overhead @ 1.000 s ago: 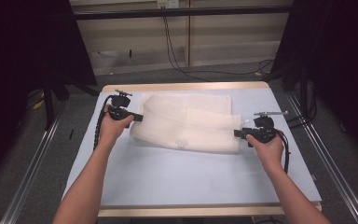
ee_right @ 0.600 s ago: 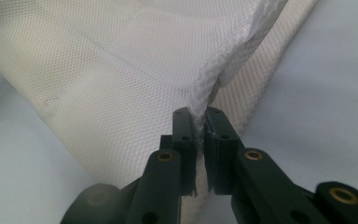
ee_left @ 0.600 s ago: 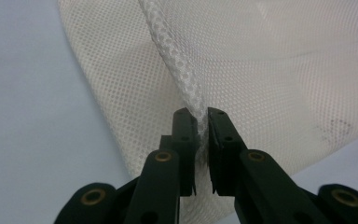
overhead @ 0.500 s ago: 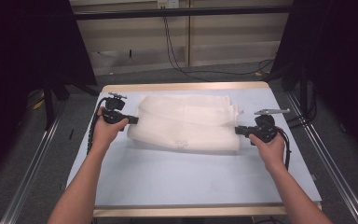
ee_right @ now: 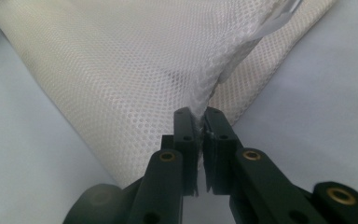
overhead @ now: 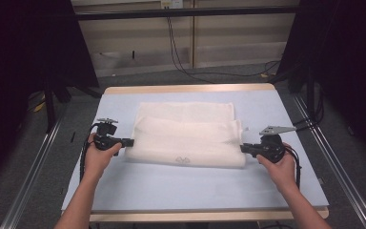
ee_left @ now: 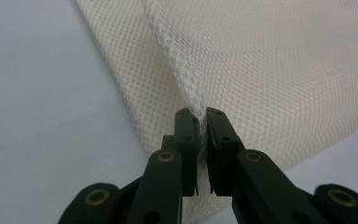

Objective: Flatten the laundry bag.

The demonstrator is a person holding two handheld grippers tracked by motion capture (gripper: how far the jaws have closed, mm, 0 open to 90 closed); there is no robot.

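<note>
A pale blue table (overhead: 195, 186) with a wooden rim stands on grey floor, before dark curtains and a panelled wall. On it lies a white mesh cloth (overhead: 186, 138), folded over lengthwise and stretched between the two sets of jaws. The left gripper (overhead: 127, 142) has its jaws clamped on a pinch of mesh at the cloth's left end. The right gripper (overhead: 244, 148) has just been closing, and its jaws now pinch the mesh at the opposite end.
</note>
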